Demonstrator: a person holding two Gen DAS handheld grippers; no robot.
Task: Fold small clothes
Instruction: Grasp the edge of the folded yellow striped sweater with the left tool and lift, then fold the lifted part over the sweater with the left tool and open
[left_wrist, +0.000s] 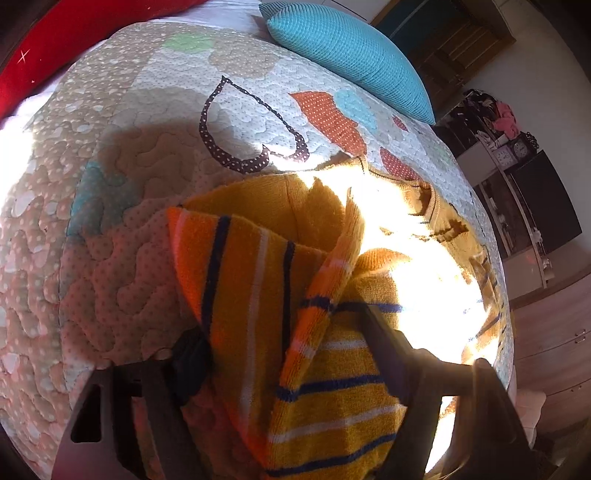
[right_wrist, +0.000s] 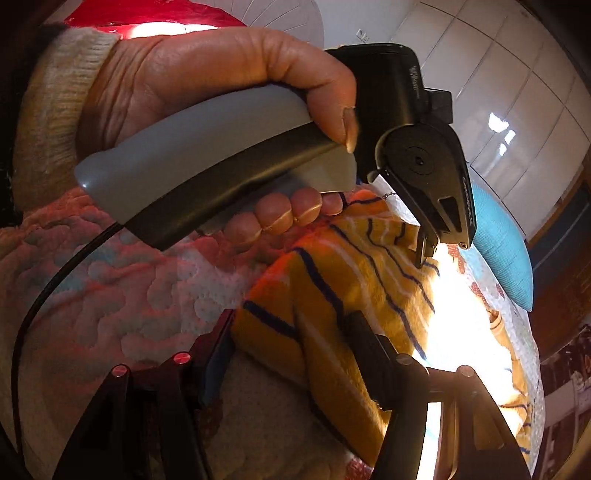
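Observation:
A small mustard-yellow knit sweater with navy and white stripes lies on the quilted bedspread. Its far part is washed out by sunlight. My left gripper is shut on a striped fold of the sweater and holds it lifted. In the right wrist view the same sweater shows, and my right gripper is shut on another bunched edge of it. The hand holding the left gripper is in view above the cloth.
A turquoise knit pillow lies at the far side of the bed and also shows in the right wrist view. A red cushion is at the far left. Shelves with clocks and wooden drawers stand to the right.

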